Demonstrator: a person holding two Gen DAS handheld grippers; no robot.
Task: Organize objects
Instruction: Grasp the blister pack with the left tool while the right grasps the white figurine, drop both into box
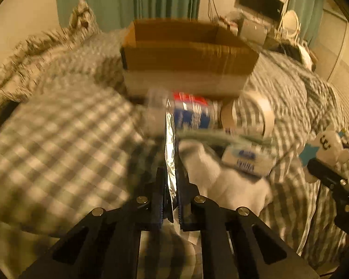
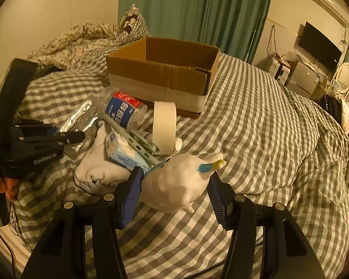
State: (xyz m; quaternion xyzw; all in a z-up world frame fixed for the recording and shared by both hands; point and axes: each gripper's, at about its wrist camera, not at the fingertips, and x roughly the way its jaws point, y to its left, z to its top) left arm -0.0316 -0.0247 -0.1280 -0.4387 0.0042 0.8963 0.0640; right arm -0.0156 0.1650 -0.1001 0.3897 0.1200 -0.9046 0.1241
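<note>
While the cardboard box stands open: it rests on the checked bed cover, straight ahead of both grippers and beyond the pile of small things.
Left gripper: the left gripper has its jaws narrow, pinching one edge of a silver foil packet; in the right wrist view the same packet lies at the left side of the pile.
Foil packet axis: its long side runs forward, away from the jaws and toward the box.
Right gripper: the right gripper has its jaws wide apart around a white toy figure with a blue and yellow horn; the left pad seems to touch it, the right pad stands a little apart, so I judge it is not firmly held.
Toy position: it is between the jaws, near the front of the pile, and the box is ahead and a little to the left of it.
Nearer arm: I judge the left gripper is nearer to the box, and its packet needs only to go forward and up over the near wall.
Other things: a plastic bottle, a roll of white tape, a tissue pack and a white sock lie together just before the box.
Writing: the bottle has a blue and red label with white characters, too small to read; the tissue pack has blue print, also not readable; the left wrist view is blurred.
</note>
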